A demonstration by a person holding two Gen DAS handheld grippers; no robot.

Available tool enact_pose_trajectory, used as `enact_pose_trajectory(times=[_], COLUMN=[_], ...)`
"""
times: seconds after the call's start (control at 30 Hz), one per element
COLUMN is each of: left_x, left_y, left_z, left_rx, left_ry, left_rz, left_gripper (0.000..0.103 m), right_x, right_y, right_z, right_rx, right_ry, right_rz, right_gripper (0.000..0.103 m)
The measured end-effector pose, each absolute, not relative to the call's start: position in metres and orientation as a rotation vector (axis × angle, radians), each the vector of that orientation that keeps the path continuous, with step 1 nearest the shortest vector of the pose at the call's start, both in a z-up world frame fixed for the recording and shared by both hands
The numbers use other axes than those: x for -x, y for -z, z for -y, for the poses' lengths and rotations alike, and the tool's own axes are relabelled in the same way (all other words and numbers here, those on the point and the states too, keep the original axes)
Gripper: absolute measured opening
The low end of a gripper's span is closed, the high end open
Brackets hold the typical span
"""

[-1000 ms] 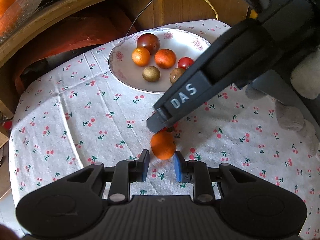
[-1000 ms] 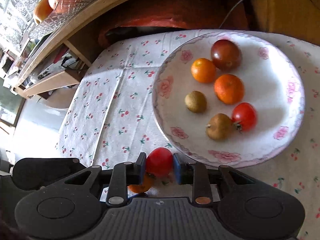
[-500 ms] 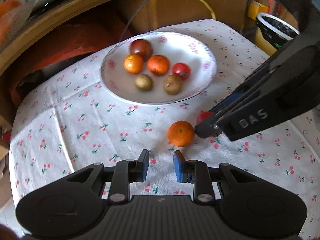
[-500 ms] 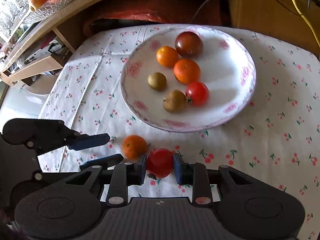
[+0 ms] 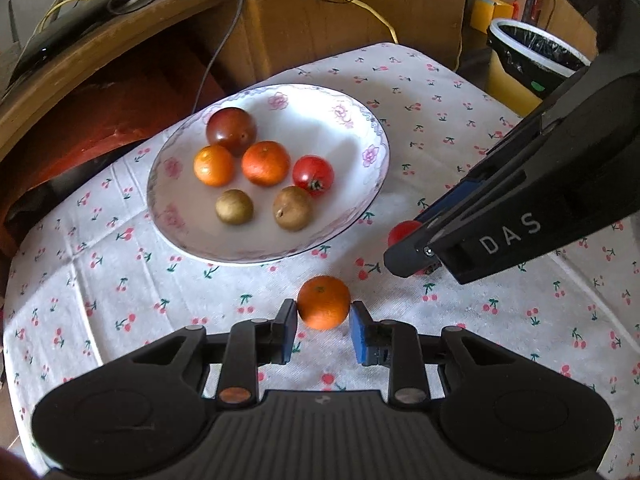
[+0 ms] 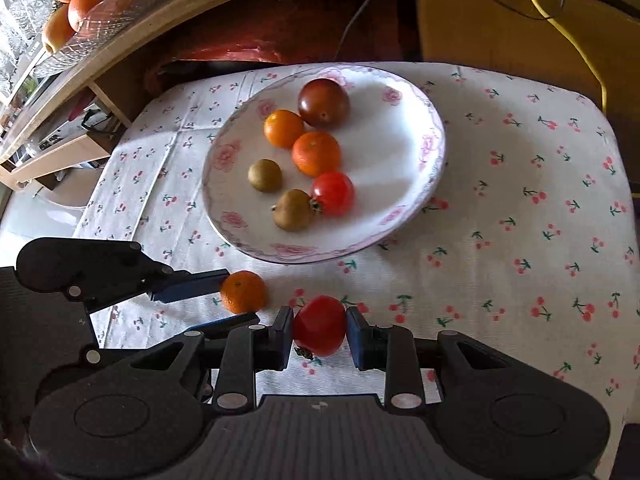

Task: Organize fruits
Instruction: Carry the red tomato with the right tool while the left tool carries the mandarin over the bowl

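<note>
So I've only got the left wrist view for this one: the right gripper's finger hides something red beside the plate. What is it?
Observer: A red tomato, clamped between both pads of the right gripper.
Operator: Which way is its stem end?
Observer: Its calyx shows at the tomato's lower edge, nearest the camera.
Operator: Anything outside my frame?
Observer: A glass bowl of oranges at the upper left of the right wrist view.
</note>
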State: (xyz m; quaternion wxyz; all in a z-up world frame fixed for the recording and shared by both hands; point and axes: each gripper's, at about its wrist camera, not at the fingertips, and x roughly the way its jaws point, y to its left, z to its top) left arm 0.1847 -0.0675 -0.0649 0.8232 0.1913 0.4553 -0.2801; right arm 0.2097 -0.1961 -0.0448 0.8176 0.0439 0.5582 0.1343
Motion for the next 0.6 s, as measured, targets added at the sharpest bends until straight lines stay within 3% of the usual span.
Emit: enact_pose_trajectory(times=[0.6], left_x=[-0.188], left_y=[0.061], left_z=[0.076], left_rx=[-0.405], left_ry=[0.553], left_rz=[-0.955], left_gripper=[0.037], right_x=[-0.209], right_y=[0.031], right_z=[0.201], right_rx=[-0.030], right_ry=[-0.269], right_rz=[-1.138], right_gripper=[0.024])
